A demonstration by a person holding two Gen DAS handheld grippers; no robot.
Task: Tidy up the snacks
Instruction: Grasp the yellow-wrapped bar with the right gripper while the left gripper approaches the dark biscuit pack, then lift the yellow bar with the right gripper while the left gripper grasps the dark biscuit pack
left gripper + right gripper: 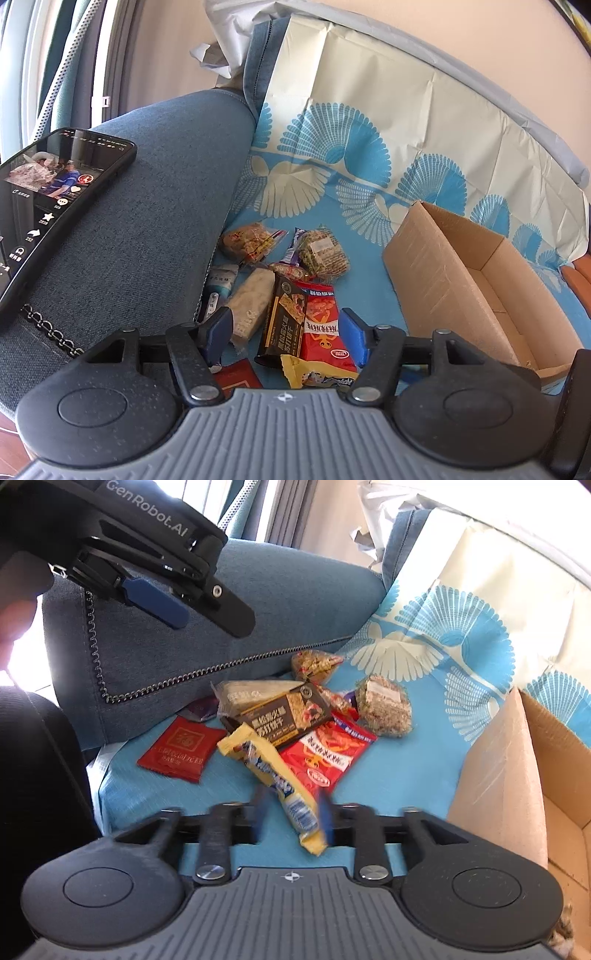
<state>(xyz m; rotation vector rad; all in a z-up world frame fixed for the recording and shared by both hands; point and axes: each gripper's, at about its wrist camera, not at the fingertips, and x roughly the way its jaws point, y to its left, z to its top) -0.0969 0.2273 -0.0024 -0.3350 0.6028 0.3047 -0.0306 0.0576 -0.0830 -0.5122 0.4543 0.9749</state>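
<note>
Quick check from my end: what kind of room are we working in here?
Most likely a living room at home. The snacks lie on a blue patterned cloth spread over a sofa seat, beside its blue fabric armrest with a phone resting on it; curtains hang behind.

My left gripper [286, 334] hangs above the seat, tilted downward, its blue pads [354, 332] spread wide apart and pressing on nothing. My right gripper [293, 818] also points downward, its blurred blue fingers [325, 821] parted. From the right wrist view my left gripper shows high at upper left
</note>
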